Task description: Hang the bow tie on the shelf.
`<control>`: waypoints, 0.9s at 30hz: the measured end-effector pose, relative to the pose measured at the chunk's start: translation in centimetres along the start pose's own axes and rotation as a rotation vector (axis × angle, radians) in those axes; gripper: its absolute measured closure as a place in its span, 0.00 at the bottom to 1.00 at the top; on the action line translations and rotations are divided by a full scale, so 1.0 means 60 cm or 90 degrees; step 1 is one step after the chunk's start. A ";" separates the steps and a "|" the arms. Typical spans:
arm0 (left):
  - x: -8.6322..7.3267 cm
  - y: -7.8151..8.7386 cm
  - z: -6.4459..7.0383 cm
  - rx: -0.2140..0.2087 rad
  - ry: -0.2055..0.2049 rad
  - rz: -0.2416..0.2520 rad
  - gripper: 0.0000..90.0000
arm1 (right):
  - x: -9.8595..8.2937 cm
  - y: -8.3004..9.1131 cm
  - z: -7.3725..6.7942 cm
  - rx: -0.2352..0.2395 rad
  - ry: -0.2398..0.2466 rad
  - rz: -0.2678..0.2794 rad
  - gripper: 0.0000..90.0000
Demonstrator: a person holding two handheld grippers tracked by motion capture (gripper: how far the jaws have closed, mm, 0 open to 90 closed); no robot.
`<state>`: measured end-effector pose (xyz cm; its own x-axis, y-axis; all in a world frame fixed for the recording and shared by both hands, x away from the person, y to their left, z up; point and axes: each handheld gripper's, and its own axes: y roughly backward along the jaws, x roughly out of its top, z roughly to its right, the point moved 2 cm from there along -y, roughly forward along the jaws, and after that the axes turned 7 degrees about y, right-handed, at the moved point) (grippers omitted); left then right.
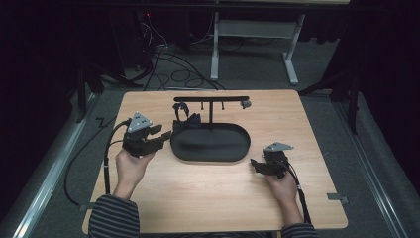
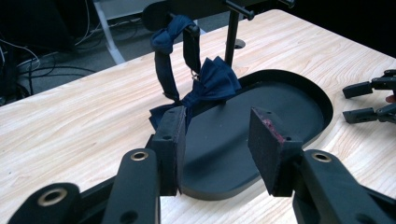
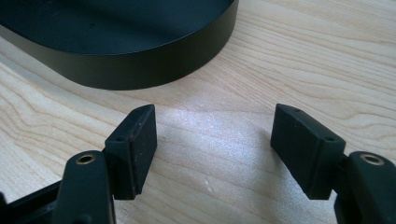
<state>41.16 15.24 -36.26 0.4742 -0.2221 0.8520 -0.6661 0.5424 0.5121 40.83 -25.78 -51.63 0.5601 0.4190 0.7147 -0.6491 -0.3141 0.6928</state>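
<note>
**Left gripper view: bow tie dead ahead, just past the near jaw**

Left gripper view puts the navy bow tie point(image 2: 205, 86) straight beyond the left gripper point(image 2: 217, 140), jaws spread wide with nothing between them. The tie hangs by its strap from a peg on the black stand point(image 2: 232, 35), its long axis running near upright, the bow drooping to the rim of the oval tray point(image 2: 327, 100). From the high view, the left gripper point(image 1: 161, 135) sits beside the tray's left end, clearly the nearer hand; the right gripper point(image 1: 255, 164) waits off the tray's right end, jaws also apart over bare wood. Open table lies to the left; the stand's post and tray wall crowd the right, so I'd judge a forward, slightly upward reach is needed
</note>
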 end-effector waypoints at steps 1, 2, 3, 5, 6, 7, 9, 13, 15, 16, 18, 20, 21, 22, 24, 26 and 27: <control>-0.002 0.002 -0.001 -0.001 0.002 0.001 0.63 | 0.000 0.000 0.000 0.000 0.000 0.000 0.37; -0.004 0.003 -0.001 -0.001 0.003 0.003 0.63 | 0.000 0.000 0.000 0.000 0.000 0.000 0.37; -0.005 0.005 -0.002 0.000 0.003 0.002 0.63 | 0.000 0.000 0.000 0.000 0.000 0.000 0.37; -0.010 0.008 -0.004 0.000 0.009 0.003 0.63 | 0.000 0.000 0.000 0.000 0.000 0.000 0.37; -0.012 0.009 -0.005 0.000 0.011 0.004 0.63 | 0.000 0.000 0.000 0.000 -0.001 0.000 0.37; -0.014 0.010 -0.006 0.000 0.013 0.005 0.63 | 0.000 0.000 0.000 0.000 -0.001 0.000 0.37; -0.017 0.012 -0.007 0.000 0.017 0.004 0.63 | 0.000 0.000 0.000 0.000 0.000 0.000 0.37; -0.022 0.015 -0.008 -0.004 0.022 0.009 0.62 | 0.000 0.000 0.000 0.000 0.000 0.000 0.37; -0.024 0.016 -0.008 -0.005 0.023 0.009 0.62 | 0.000 0.000 0.000 0.000 0.000 0.000 0.37; -0.025 0.016 -0.007 -0.005 0.024 0.008 0.62 | 0.000 0.000 0.000 0.000 -0.001 0.000 0.37; -0.028 0.017 -0.007 -0.005 0.025 0.008 0.62 | 0.000 0.000 0.000 0.000 0.000 0.000 0.37; -0.031 0.018 -0.007 -0.006 0.026 0.007 0.62 | 0.000 0.000 0.000 0.000 0.000 0.000 0.37; -0.032 0.018 -0.007 -0.006 0.027 0.008 0.62 | 0.000 0.000 0.000 0.000 0.000 0.000 0.37; -0.034 0.019 -0.007 -0.007 0.029 0.007 0.62 | 0.000 0.000 0.000 0.000 0.000 0.000 0.37; -0.036 0.019 -0.007 -0.007 0.031 0.008 0.62 | 0.000 0.000 0.000 0.000 0.000 0.000 0.37; -0.039 0.021 -0.007 -0.009 0.031 0.007 0.61 | 0.000 0.000 0.000 0.000 0.000 0.000 0.37; -0.041 0.021 -0.007 -0.010 0.031 0.006 0.60 | 0.000 0.000 0.000 0.000 0.000 0.000 0.37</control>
<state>39.40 16.82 -37.73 0.4957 -0.1769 0.8503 -0.6619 0.5569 0.5018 40.82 -25.77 -51.63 0.5601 0.4192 0.7146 -0.6493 -0.3137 0.6929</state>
